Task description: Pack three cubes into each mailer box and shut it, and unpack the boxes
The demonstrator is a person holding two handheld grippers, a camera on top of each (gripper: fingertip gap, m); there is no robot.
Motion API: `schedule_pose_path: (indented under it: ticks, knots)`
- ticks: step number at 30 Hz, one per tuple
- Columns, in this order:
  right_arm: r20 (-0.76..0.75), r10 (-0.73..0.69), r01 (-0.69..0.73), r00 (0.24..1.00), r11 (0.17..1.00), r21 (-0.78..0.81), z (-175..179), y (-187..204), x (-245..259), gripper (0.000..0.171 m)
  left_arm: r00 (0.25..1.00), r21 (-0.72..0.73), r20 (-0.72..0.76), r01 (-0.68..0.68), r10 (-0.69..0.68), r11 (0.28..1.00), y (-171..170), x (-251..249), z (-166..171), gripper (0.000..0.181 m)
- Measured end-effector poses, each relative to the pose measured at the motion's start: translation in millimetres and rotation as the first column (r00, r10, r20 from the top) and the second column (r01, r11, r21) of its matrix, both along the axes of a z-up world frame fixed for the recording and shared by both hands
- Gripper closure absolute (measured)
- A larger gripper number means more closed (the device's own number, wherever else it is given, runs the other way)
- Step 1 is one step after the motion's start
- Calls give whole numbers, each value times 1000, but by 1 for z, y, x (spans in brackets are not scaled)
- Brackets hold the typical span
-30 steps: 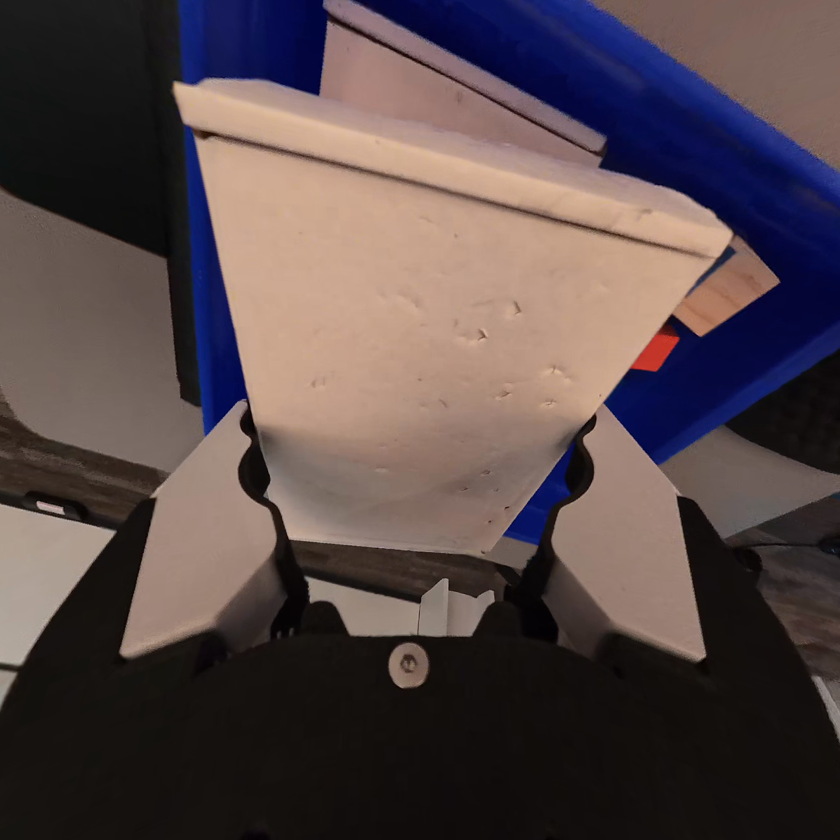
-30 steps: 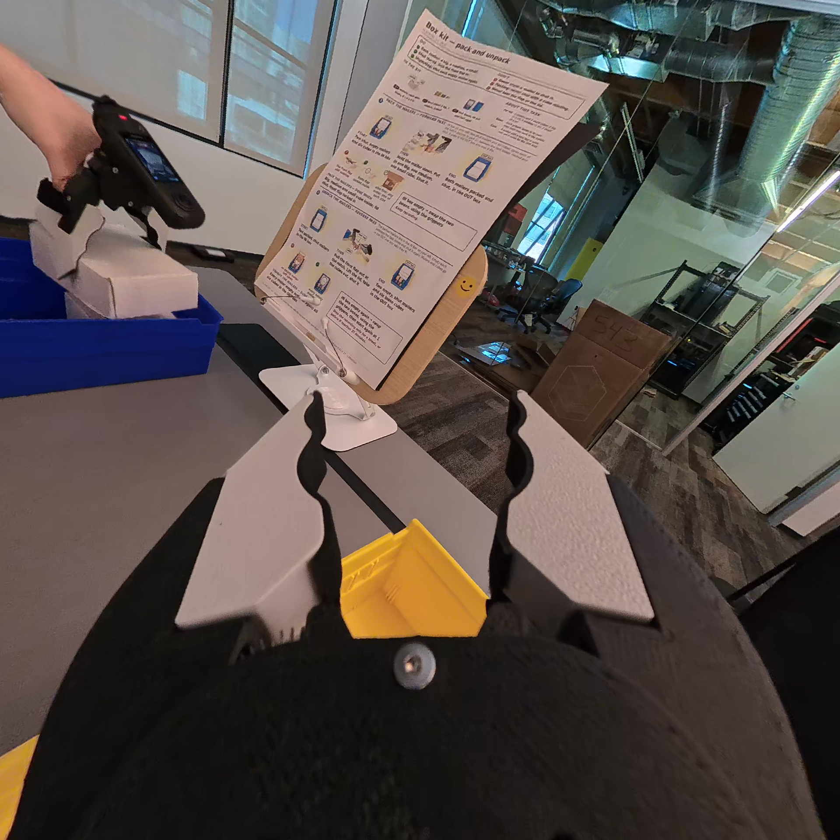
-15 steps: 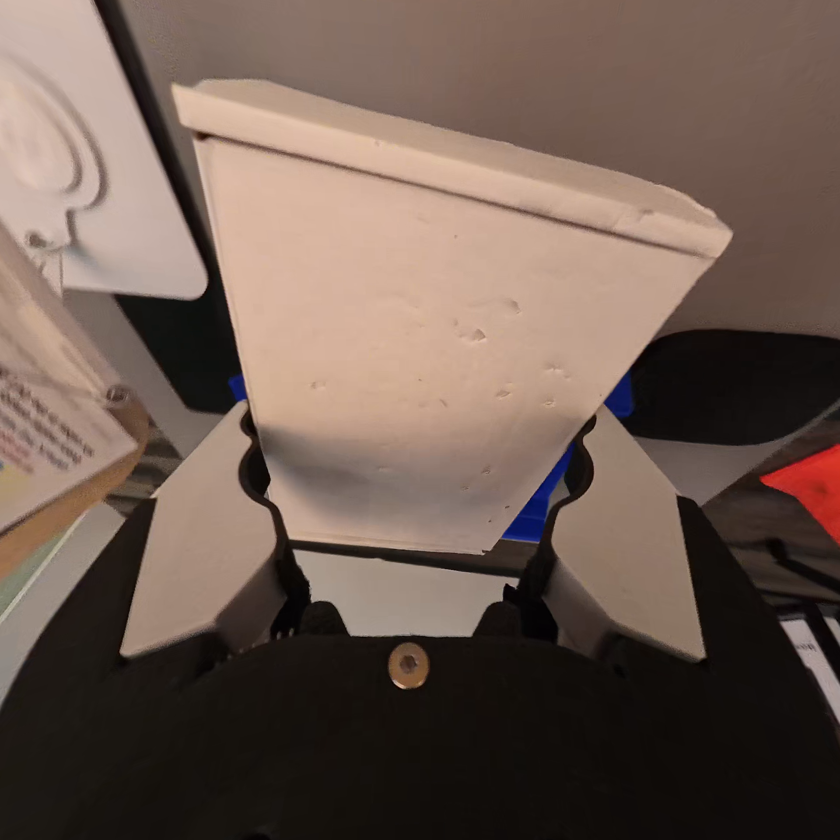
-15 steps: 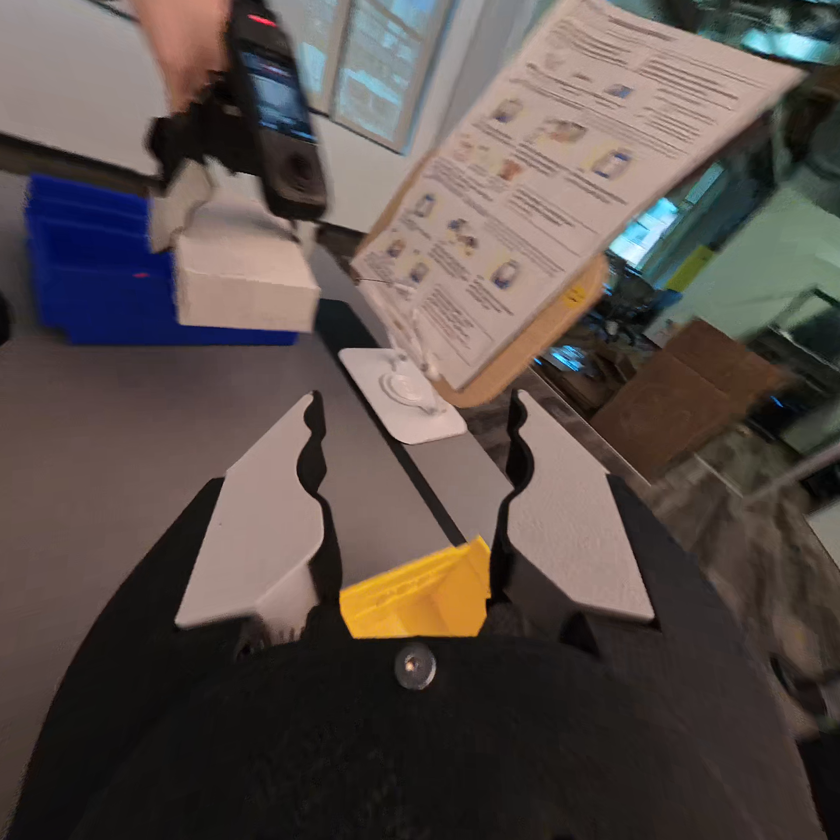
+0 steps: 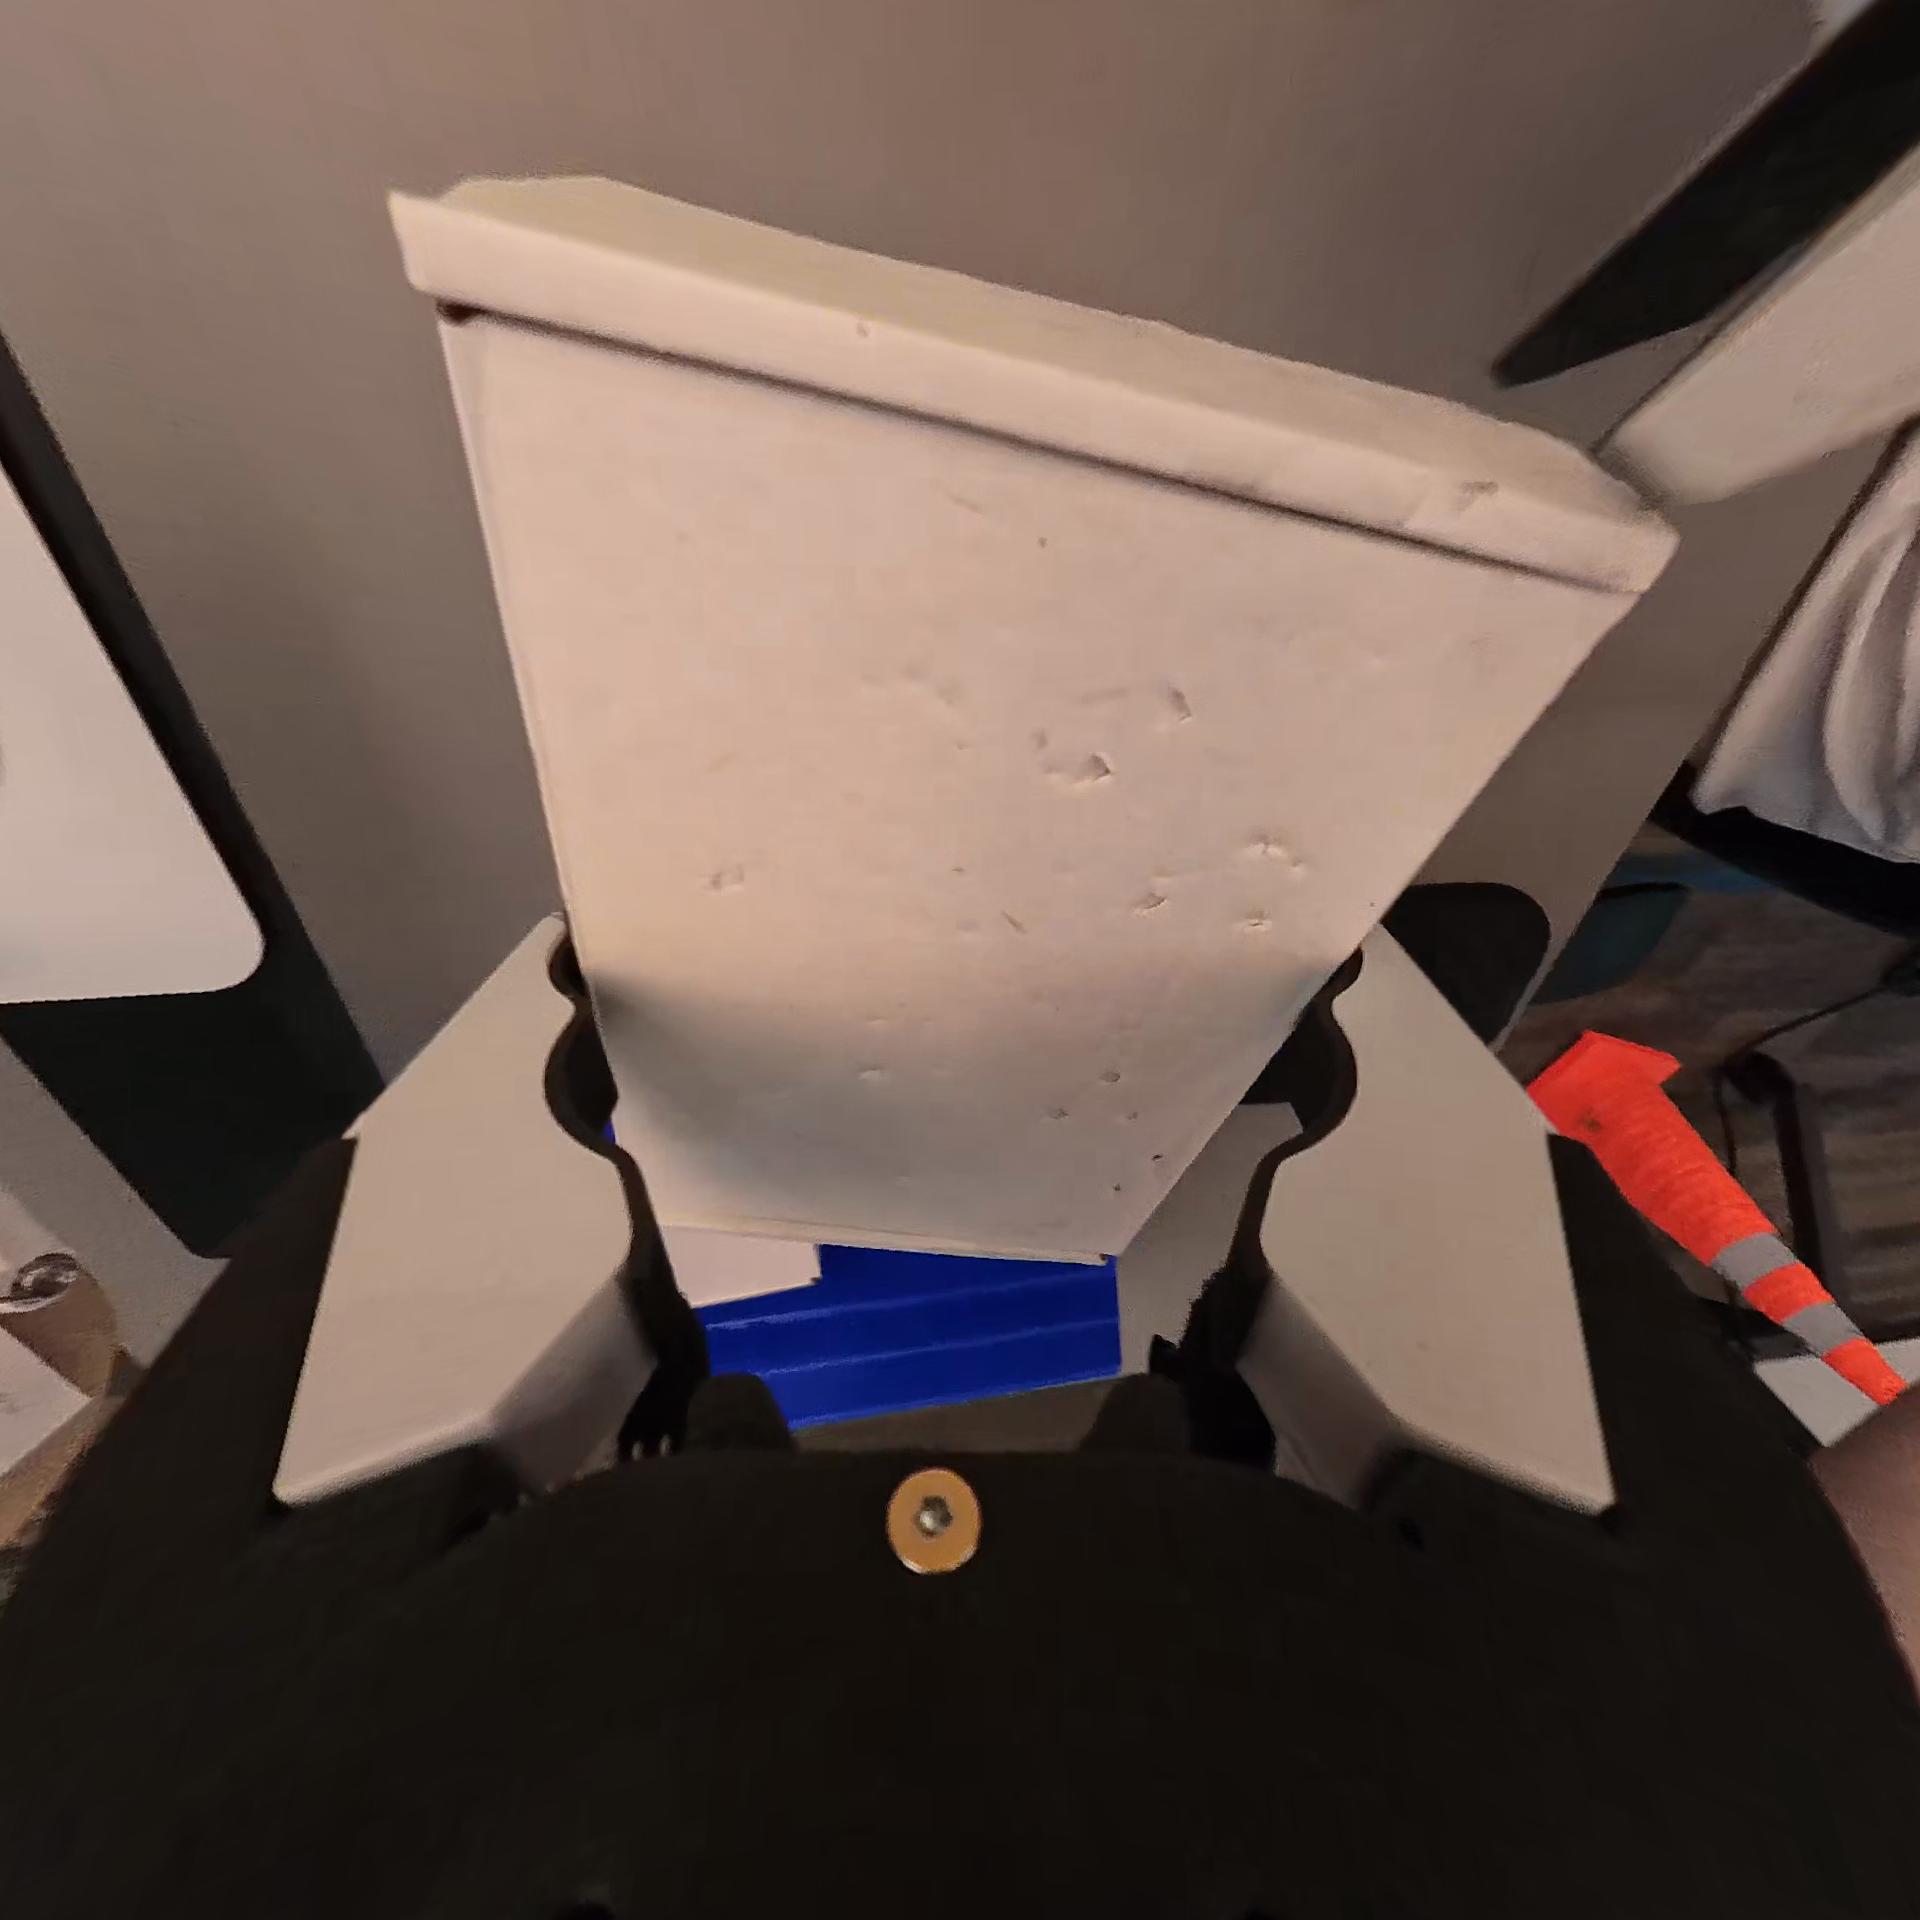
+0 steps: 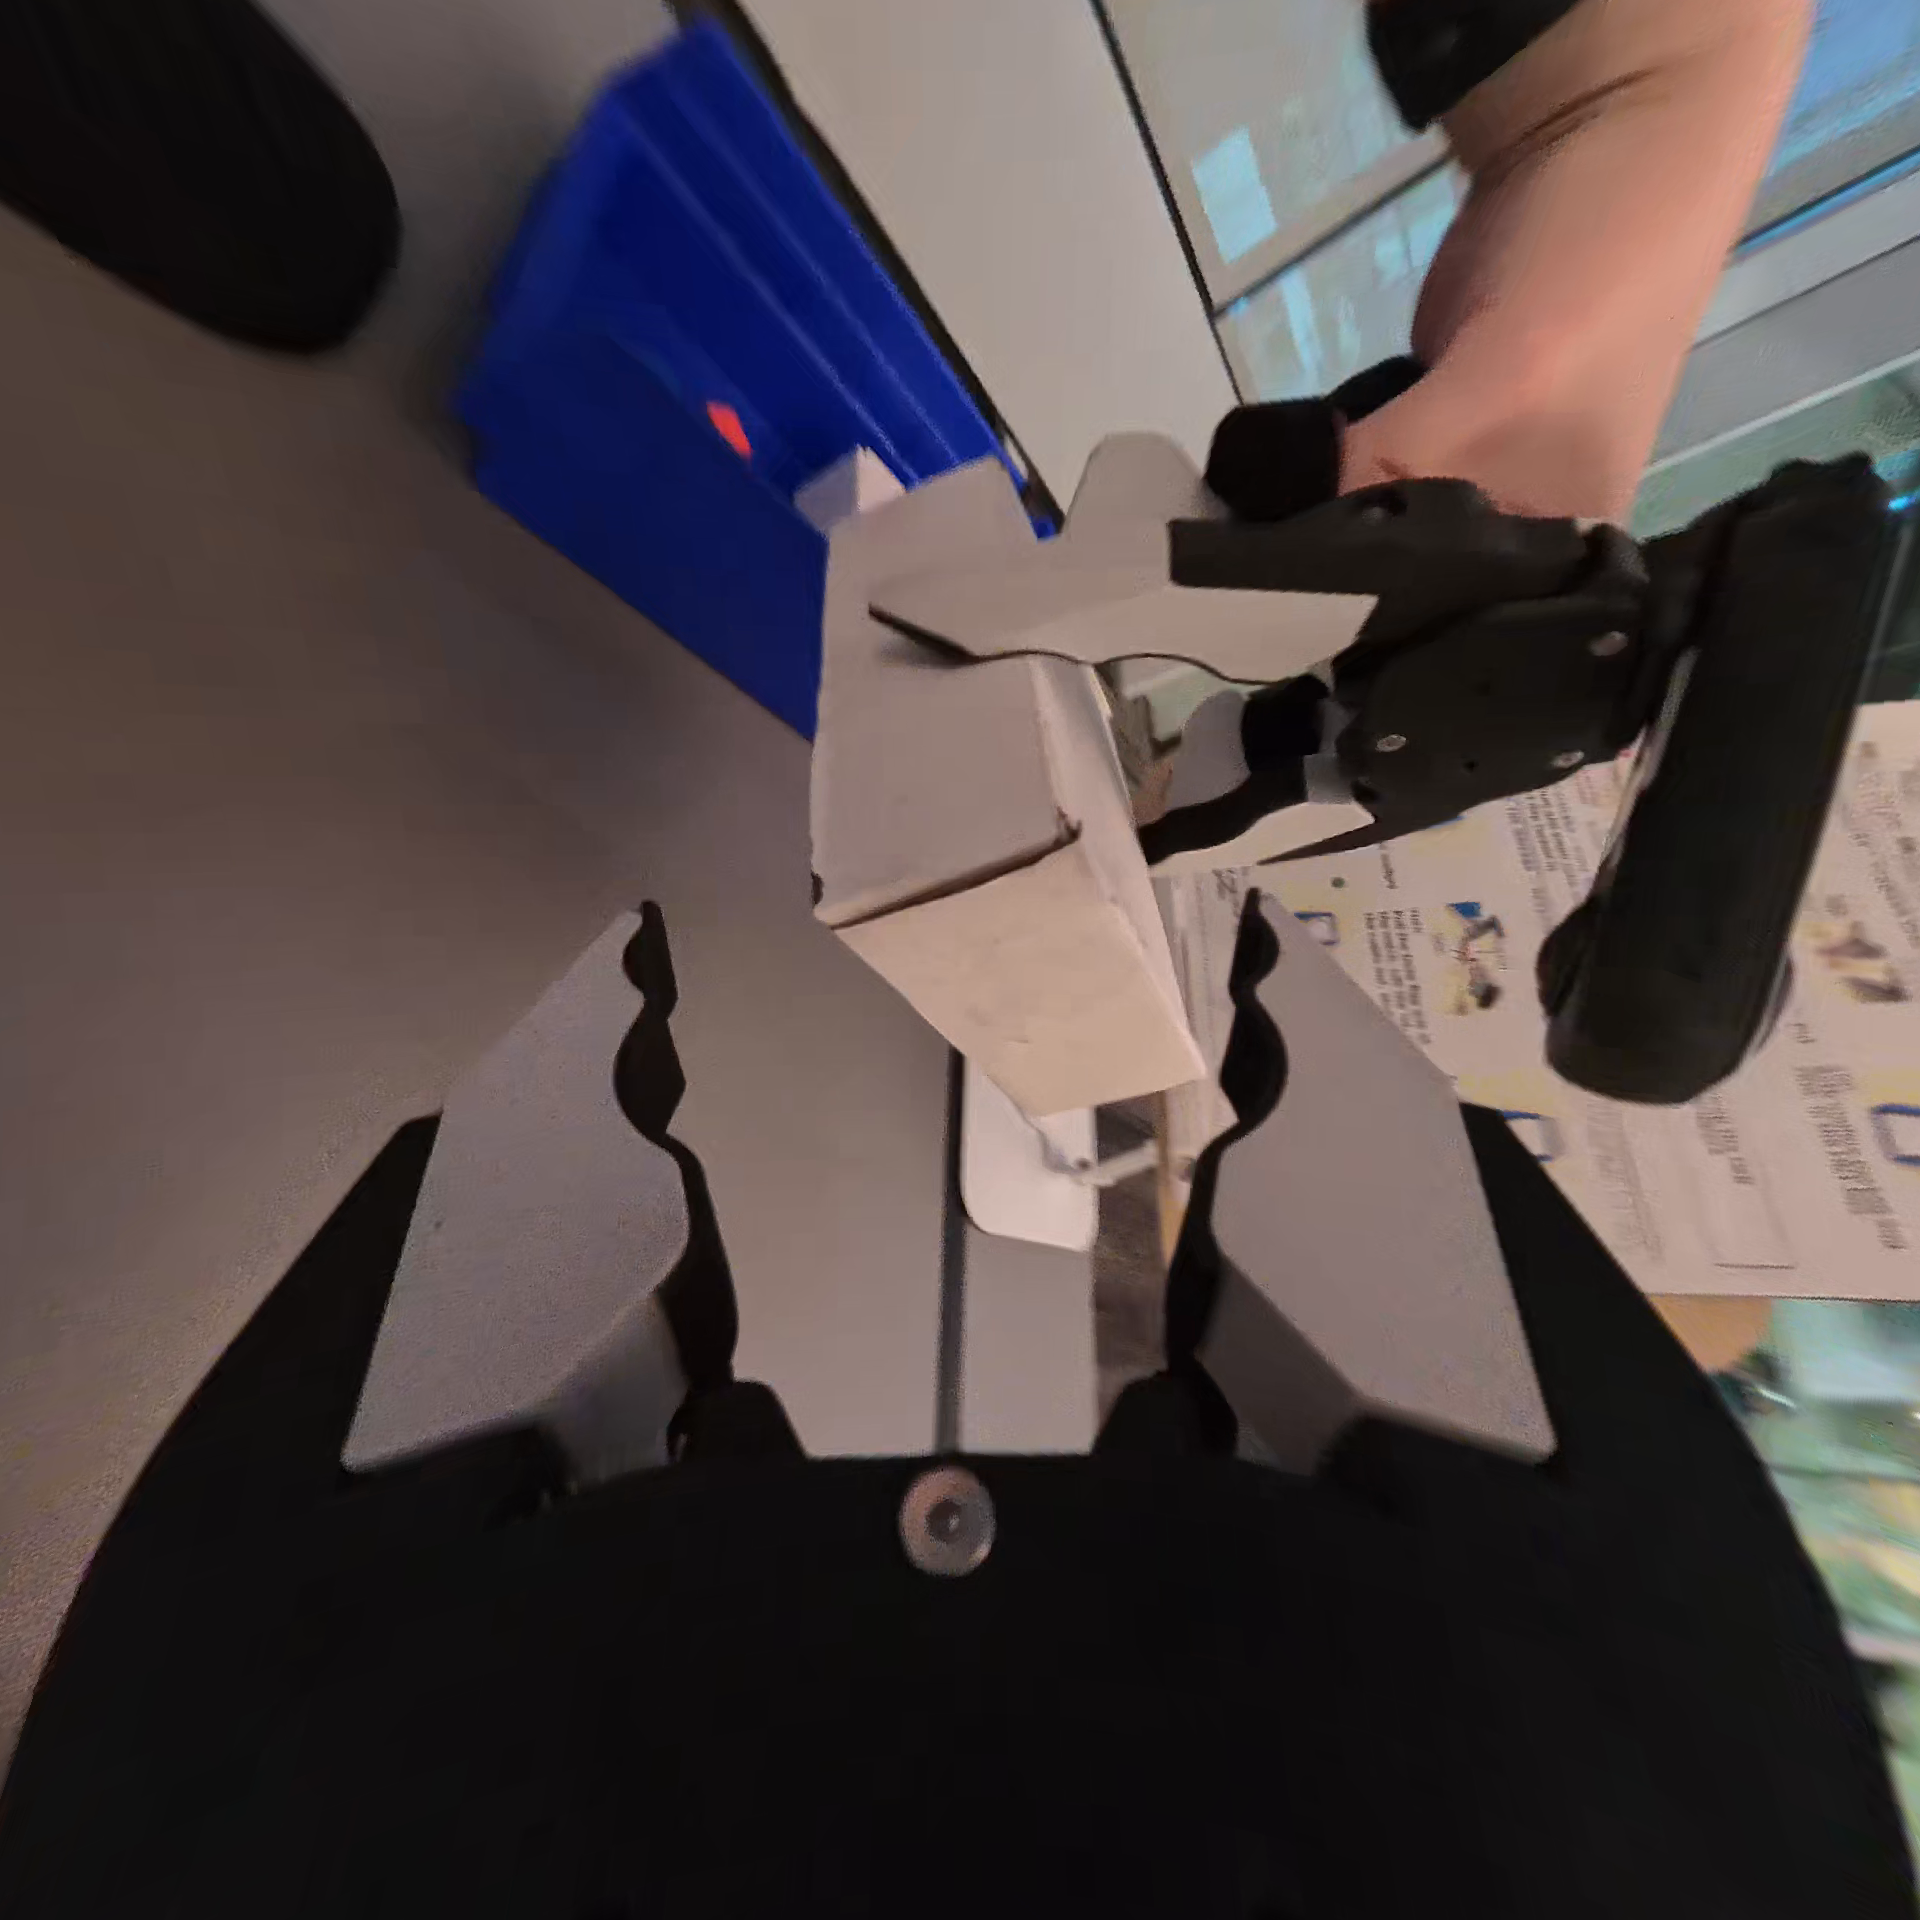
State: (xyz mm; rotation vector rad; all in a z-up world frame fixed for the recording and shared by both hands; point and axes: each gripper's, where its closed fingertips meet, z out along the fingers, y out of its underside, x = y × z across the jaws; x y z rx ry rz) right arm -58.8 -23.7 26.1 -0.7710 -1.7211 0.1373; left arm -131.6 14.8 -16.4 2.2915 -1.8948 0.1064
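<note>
My left gripper [image 5: 956, 966] is shut on a closed white mailer box [image 5: 987, 707], gripping its near end by the two sides and holding it in the air above the grey table [image 5: 935, 104]. In the right wrist view the same box [image 6: 935, 790] hangs tilted in the left gripper [image 6: 1091, 696], just in front of my right gripper [image 6: 951, 914]. The right gripper is open and empty, and the box's lower corner is close to its fingertips. A red cube [image 6: 730, 428] shows inside the blue bin [image 6: 644, 436]. The box's contents are hidden.
The blue bin [image 5: 914, 1340] lies below the held box. An instruction sheet on a stand [image 6: 1662, 1039] is at the right. A person's forearm [image 6: 1558, 260] holds the left gripper. A black rounded object [image 6: 187, 177] sits at the far left. An orange cone [image 5: 1704, 1184] stands off the table.
The left gripper has carried the box up out of the blue bin and over towards the right gripper. The right gripper has swung to face the box; the yellow bin has left its view.
</note>
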Motion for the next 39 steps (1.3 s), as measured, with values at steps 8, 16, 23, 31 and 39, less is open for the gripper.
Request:
schedule_pose_path:
  ticks: [8,16,23,31,39]
  knots:
    - [236,-166,77,958,935,346,-57,13,-32,97,999,-166,34,-30,36,986,-25,12,-38,47]
    - [420,-177,71,890,964,255,-95,20,-14,96,972,-189,217,-44,86,981,-24,34,-76,47]
    - [486,-154,134,860,988,76,-114,28,5,95,827,65,540,-226,156,972,3,46,-53,67]
    - [573,-203,305,794,949,-86,-126,47,49,97,623,468,774,-441,-113,766,-24,75,-6,49]
    - [616,-191,361,764,919,-162,-143,57,69,95,611,639,753,-589,-245,494,-17,80,-36,56]
